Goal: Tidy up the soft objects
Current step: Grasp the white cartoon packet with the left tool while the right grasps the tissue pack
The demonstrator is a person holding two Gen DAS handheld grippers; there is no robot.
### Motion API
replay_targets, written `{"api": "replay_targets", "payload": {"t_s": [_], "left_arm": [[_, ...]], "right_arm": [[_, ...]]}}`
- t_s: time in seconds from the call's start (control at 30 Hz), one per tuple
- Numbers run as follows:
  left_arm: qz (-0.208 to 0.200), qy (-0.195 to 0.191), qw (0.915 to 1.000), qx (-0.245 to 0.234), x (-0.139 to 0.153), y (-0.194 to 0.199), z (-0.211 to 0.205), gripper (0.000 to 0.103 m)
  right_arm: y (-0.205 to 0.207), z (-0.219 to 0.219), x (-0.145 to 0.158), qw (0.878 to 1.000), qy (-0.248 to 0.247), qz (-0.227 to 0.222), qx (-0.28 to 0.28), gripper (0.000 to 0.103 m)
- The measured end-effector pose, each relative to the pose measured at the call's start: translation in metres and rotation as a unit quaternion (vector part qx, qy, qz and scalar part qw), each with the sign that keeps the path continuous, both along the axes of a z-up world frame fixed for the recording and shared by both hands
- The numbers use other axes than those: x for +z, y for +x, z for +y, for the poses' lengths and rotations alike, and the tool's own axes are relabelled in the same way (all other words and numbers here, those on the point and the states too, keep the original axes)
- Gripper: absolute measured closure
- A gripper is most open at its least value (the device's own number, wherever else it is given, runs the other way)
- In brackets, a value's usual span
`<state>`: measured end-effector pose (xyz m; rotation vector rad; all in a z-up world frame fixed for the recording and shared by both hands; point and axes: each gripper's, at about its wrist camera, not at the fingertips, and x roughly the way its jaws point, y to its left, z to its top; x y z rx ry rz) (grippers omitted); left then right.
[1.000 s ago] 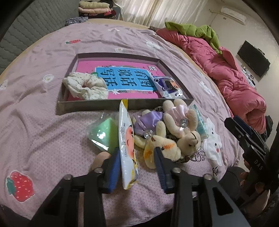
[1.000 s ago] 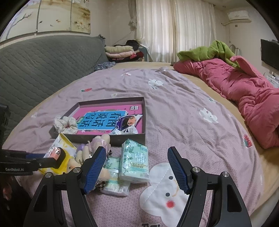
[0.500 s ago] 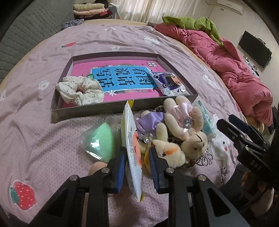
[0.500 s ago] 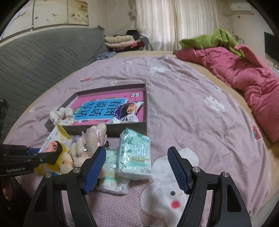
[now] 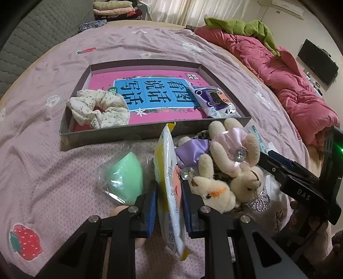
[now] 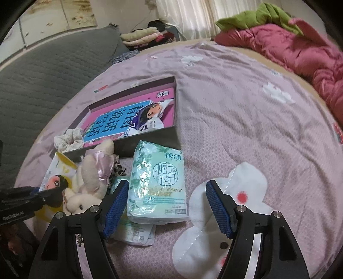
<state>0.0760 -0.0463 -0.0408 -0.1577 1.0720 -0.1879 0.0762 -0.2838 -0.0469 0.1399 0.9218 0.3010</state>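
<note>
Pink bedspread [image 5: 53, 163], lower centre: left gripper [image 5: 169, 206] just closing, now clamped on yellow wipes packet [image 5: 171, 188], grasp secured for gray box [image 5: 150, 131]. Right gripper [image 6: 167, 206] lowered, spread wide around tissue pack [image 6: 157, 182].

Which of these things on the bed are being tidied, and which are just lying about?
Being tidied:
- yellow packet between the left fingers
- plush bunnies
- tissue pack
- green sponge
- scrunchie in the box

Lying about:
- red quilt
- green blanket
- folded clothes
</note>
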Motion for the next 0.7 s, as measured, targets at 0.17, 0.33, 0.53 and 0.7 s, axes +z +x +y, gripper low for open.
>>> {"api": "replay_targets", "payload": {"t_s": [0.17, 0.33, 0.53, 0.7], "left_arm": [[0.005, 0.001, 1.0000, 0.005, -0.003, 0.003, 0.000, 0.081], [0.009, 0.007, 0.9999, 0.006, -0.006, 0.006, -0.002, 0.082], [0.011, 0.009, 0.9998, 0.014, -0.009, 0.007, -0.001, 0.085], [0.012, -0.003, 0.9996, 0.025, -0.009, 0.007, 0.005, 0.087]], "right_arm": [[0.002, 0.006, -0.002, 1.000, 0.007, -0.003, 0.017, 0.034], [0.003, 0.008, -0.006, 0.999, 0.019, 0.001, 0.027, 0.050], [0.000, 0.005, 0.001, 0.999, 0.026, -0.021, 0.023, 0.056], [-0.003, 0.005, 0.009, 0.999, 0.019, -0.044, 0.024, 0.056]]}}
